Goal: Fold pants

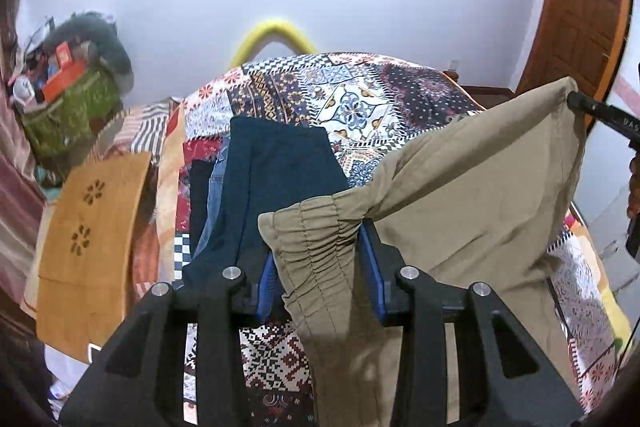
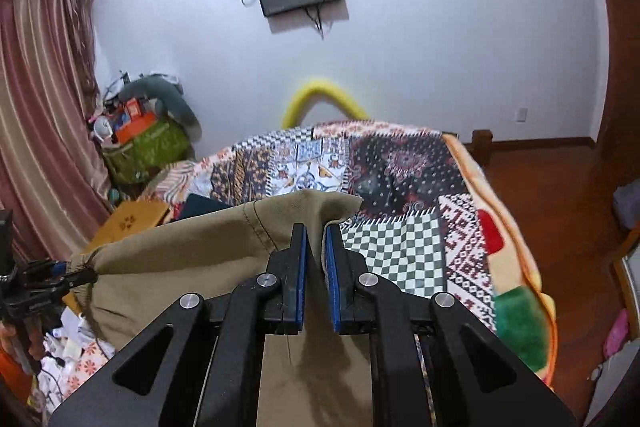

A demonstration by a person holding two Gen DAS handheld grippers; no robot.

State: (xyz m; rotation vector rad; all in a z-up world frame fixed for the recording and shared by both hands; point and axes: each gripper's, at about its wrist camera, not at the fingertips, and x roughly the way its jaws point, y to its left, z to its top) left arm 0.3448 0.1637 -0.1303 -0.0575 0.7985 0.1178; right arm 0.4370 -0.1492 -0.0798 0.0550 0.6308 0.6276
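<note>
I have the khaki pants hanging soft and limp above the patchwork bed; my left gripper pinches the gathered elastic waistband, my right gripper clamps the other corner.

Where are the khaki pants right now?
The khaki pants hang stretched above the patchwork bedspread, the gathered waistband gripped in the left tool and the other end in the right tool.

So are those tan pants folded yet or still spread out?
Spread out: the tan pants hang stretched between the left gripper, clamped on the gathered waistband, and the right gripper.
</note>
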